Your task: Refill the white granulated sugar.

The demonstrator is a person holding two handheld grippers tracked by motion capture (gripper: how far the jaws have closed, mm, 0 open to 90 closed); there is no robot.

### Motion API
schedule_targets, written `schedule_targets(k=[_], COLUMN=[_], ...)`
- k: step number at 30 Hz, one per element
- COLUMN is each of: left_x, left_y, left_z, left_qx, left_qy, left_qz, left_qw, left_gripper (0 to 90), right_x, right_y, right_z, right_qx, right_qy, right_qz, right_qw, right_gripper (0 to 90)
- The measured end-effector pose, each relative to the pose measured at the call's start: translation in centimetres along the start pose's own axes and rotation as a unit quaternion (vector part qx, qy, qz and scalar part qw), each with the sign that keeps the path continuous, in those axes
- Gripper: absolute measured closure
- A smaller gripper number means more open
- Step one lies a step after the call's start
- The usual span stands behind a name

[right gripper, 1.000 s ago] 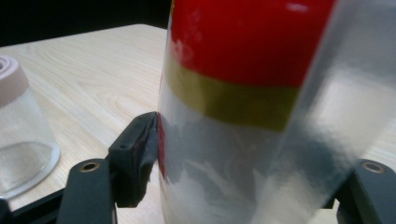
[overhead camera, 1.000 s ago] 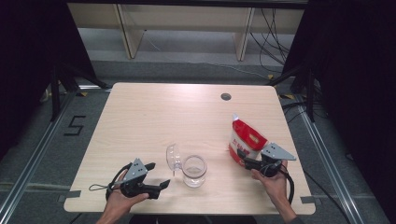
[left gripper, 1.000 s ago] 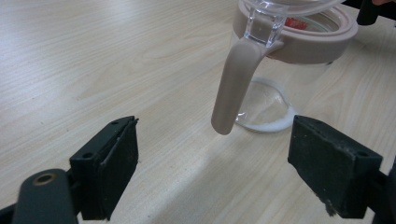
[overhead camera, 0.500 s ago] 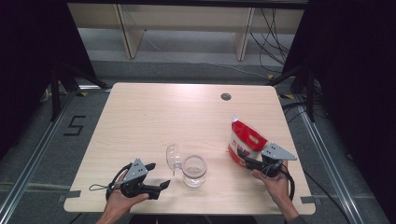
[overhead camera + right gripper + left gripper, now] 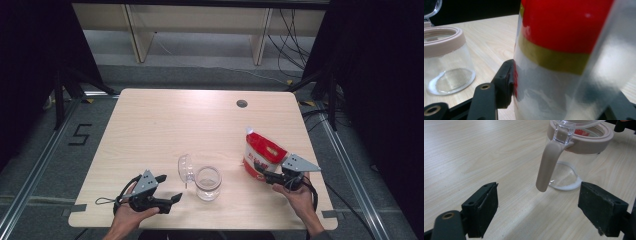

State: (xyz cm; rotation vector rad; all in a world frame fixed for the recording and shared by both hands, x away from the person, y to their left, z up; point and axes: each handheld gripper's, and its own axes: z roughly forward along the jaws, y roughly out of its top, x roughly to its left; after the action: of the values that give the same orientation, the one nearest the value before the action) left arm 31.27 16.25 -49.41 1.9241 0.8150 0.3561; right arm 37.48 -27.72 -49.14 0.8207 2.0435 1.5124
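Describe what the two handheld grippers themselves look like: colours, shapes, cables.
Both are black. The left gripper and right gripper each carry a grey three-cornered plate on top. Each claw ends in flat, rectangular black pads on bolted arms. A black cable loops from each. The forearms are bare, with no sleeves visible.

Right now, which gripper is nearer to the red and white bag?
Right. The right gripper has its jaws closed around the bag. The left gripper is open, far across the table, beyond the glass jar.
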Motion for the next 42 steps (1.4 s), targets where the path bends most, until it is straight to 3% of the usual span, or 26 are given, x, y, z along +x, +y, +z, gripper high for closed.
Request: schedule_targets(k=[1,2,3,5,7,9,10,11,12,13,19,21,22,23,24,25,26,27,28,30,31,34,36,38,40,42], left_x=[0.1,0.0,0.1,0.1,0.1,0.0,0.0,-0.1,-0.2,-0.2,-0.2,-0.1,-0.1,-0.2,-0.1,-0.1,-0.2,-0.2,-0.1,-0.2,-0.1,0.0,0.0,0.0,-0.1,-0.1], left_y=[0.0,0.0,0.0,0.0,0.0,0.0,0.0,-0.1,-0.1,-0.1,-0.1,-0.1,-0.1,-0.1,-0.1,-0.1,-0.1,-0.1,-0.1,-0.1,-0.1,-0.1,-0.1,-0.1,-0.1,-0.1], left_z=[0.0,0.0,0.0,0.0,0.1,0.0,0.1,0.1,0.2,0.2,0.3,0.2,0.2,0.2,0.2,0.2,0.3,0.3,0.2,0.2,0.2,0.2,0.3,0.3,0.3,0.3], left_qx=[0.001,0.000,0.002,0.002,0.002,0.006,0.005,0.004,0.002,0.000,0.001,0.006,0.004,0.004,0.004,0.004,0.002,0.001,0.003,0.003,0.005,0.005,0.005,0.005,0.006,0.006], left_qy=[0.000,0.000,0.000,0.001,0.001,0.005,0.004,0.005,0.005,0.004,0.001,0.002,0.000,0.000,0.000,0.000,0.001,0.001,0.000,-0.001,-0.001,-0.002,-0.002,-0.002,0.000,-0.001], left_qz=[0.006,0.004,0.006,0.006,0.006,0.007,0.007,-0.007,-0.008,-0.010,-0.008,-0.005,-0.006,-0.007,-0.002,-0.004,-0.008,-0.008,-0.006,-0.008,-0.002,0.008,0.007,0.007,0.007,0.007], left_qw=[1.0000,1.0000,1.0000,1.0000,1.0000,0.9999,0.9999,1.0000,1.0000,0.9999,1.0000,1.0000,1.0000,1.0000,1.0000,1.0000,1.0000,1.0000,1.0000,1.0000,1.0000,0.9999,1.0000,1.0000,1.0000,1.0000], left_gripper=[16.0,16.0,16.0,16.0,16.0,16.0,16.0,16.0,16.0,16.0,16.0,16.0,16.0,16.0,16.0,16.0,16.0,16.0,16.0,16.0,16.0,16.0,16.0,16.0,16.0,16.0], right_x=[-0.1,0.3,0.2,0.4,0.6,0.7,0.3,0.6,0.5,0.5,0.3,0.3,-0.2,-0.1,0.0,0.0,-0.3,-0.1,-0.3,-0.3,-0.1,-0.2,-0.3,-0.1,-0.3,-0.2], right_y=[-0.1,-0.2,-0.3,-0.4,-0.7,-0.7,-0.8,-0.9,-1.0,-1.0,-1.0,-1.2,-1.3,-1.3,-1.3,-1.5,-1.6,-1.7,-1.7,-1.9,-2.0,-2.0,-2.0,-2.0,-2.0,-2.0], right_z=[0.1,0.1,0.3,0.5,0.8,0.9,0.9,1.1,1.2,0.9,1.2,1.4,1.6,1.5,1.5,1.6,1.8,1.8,1.7,1.9,1.8,1.9,2.0,1.9,2.0,2.0], right_qx=[-0.007,-0.006,-0.019,-0.016,-0.020,-0.025,-0.021,-0.032,-0.036,-0.018,-0.032,-0.028,-0.028,-0.014,-0.016,-0.019,-0.030,-0.033,-0.026,-0.037,-0.024,-0.028,-0.043,-0.039,-0.046,-0.040], right_qy=[-0.002,-0.003,-0.010,-0.014,-0.009,-0.014,-0.020,-0.030,-0.031,-0.017,-0.023,-0.018,-0.013,-0.026,-0.017,-0.024,-0.017,-0.023,-0.019,-0.001,-0.009,-0.002,-0.010,-0.001,0.000,0.001], right_qz=[-0.011,0.009,-0.004,-0.009,0.021,0.025,0.010,0.019,0.018,0.025,0.012,0.023,0.002,0.006,0.026,0.035,0.025,0.043,0.025,0.031,0.032,0.029,0.019,0.039,0.028,0.033], right_qw=[0.9999,0.9999,0.9998,0.9997,0.9995,0.9993,0.9995,0.9989,0.9987,0.9994,0.9991,0.9992,0.9995,0.9995,0.9994,0.9989,0.9991,0.9983,0.9991,0.9988,0.9992,0.9992,0.9989,0.9985,0.9985,0.9987], right_gripper=[43.1,41.3,39.6,34.2,29.1,28.6,27.6,26.4,25.6,20.8,21.5,22.4,22.4,22.5,23.8,25.5,25.6,26.6,29.5,32.0,35.3,36.4,35.8,36.3,37.7,37.9])
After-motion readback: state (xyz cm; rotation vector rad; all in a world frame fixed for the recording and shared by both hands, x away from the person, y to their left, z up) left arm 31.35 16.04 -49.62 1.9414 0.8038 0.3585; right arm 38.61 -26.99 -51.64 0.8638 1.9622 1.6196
